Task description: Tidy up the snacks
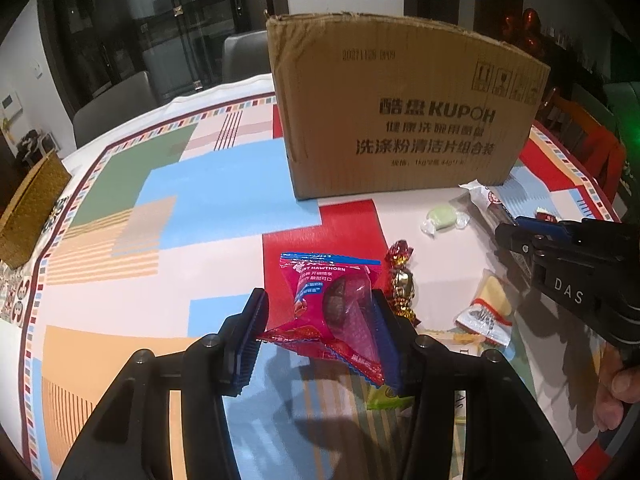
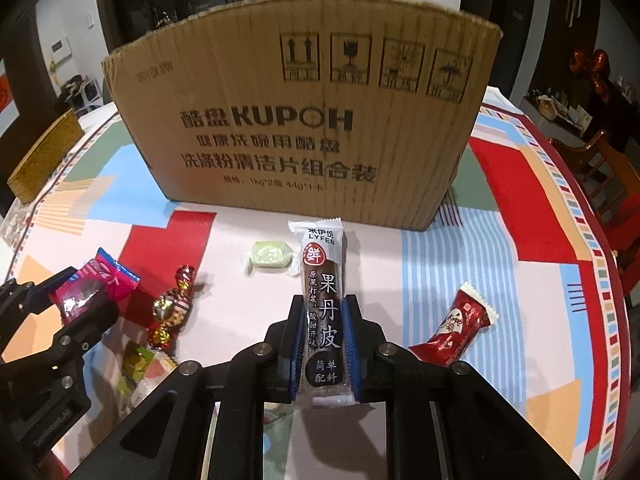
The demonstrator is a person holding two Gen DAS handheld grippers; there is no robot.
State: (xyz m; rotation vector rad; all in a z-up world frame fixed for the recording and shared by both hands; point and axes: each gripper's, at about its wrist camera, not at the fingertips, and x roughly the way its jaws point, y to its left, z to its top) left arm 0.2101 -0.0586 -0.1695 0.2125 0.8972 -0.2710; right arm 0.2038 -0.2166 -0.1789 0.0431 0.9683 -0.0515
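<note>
My left gripper (image 1: 320, 312) is shut on a pink hawthorn snack packet (image 1: 332, 300), held above the table; it also shows at the left of the right wrist view (image 2: 92, 288). My right gripper (image 2: 323, 320) is shut on a long dark fruit-leather bar (image 2: 323, 312), pointing at the cardboard box (image 2: 304, 120). The box stands at the back of the table in the left wrist view too (image 1: 400, 112). My right gripper shows at the right of the left wrist view (image 1: 516, 236).
Loose on the patterned tablecloth (image 2: 440, 264) lie a green candy (image 2: 269, 259), a red-gold foil candy (image 2: 172, 304), a red packet (image 2: 456, 328), a yellow-white wafer packet (image 1: 488, 304) and a green packet (image 1: 384, 400). A woven basket (image 1: 28, 208) stands far left.
</note>
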